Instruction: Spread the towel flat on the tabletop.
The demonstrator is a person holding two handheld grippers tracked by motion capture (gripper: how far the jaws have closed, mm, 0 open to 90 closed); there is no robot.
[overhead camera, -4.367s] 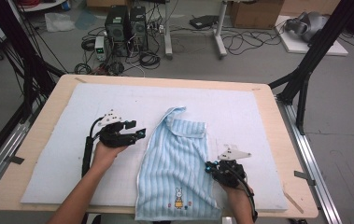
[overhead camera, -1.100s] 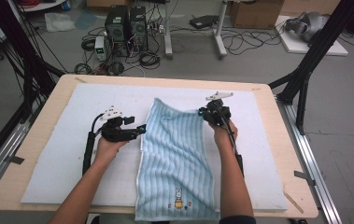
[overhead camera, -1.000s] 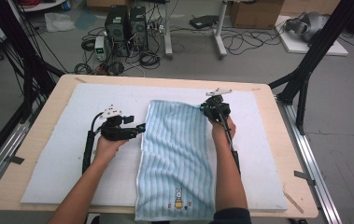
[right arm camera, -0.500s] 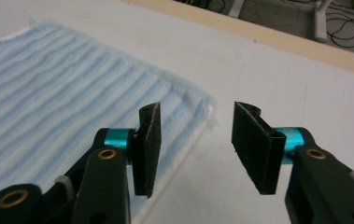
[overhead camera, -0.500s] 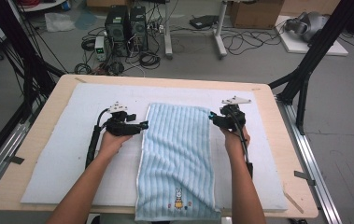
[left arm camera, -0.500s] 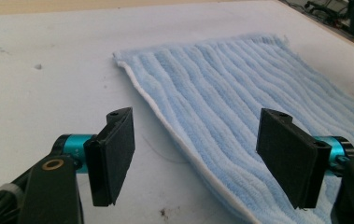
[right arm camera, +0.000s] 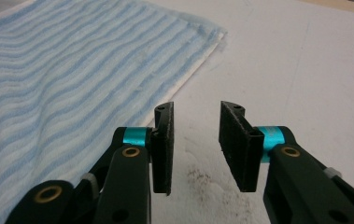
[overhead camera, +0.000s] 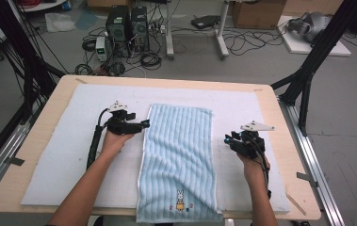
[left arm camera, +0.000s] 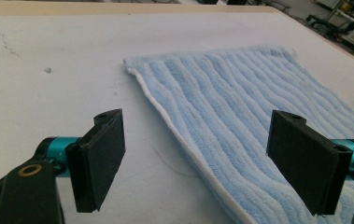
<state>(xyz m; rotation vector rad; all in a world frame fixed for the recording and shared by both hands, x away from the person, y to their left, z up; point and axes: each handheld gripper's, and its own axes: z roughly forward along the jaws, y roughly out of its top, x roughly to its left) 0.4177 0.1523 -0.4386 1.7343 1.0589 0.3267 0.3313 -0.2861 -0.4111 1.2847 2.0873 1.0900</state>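
Two grippers, one towel. Blue striped towel (overhead camera: 178, 160) lies flat and spread lengthwise down the centre of the frame in the high view, far edge mid-table, near end with a small rabbit motif (overhead camera: 180, 201) hanging just over the table's near edge.

Left gripper (overhead camera: 141, 125) sits at the towel's left edge near the upper corner; in the left gripper view its jaws stand wide apart, empty, straddling the white hem. Right gripper (overhead camera: 228, 140) rests on the mat just off the towel's right edge, lower in the frame; in the right gripper view its jaws stand partly apart, nothing between them, towel to the left of them.

Handling, by judgement: terry cloth, soft, light, limp. It will drape and fold under its own weight, not slip much against rubber pads. Best hold looks like the hemmed corners or the white edge binding, pinching both layers of the hem; a mid-cloth pinch would bunch it.

Surface: white padded mat (overhead camera: 72, 155), faintly speckled and scuffed, over a pale wooden table (overhead camera: 279, 127).

Room: grey floor beyond, computer towers (overhead camera: 129, 23) upper centre, tangled cables, cardboard boxes, black frame struts at both sides.
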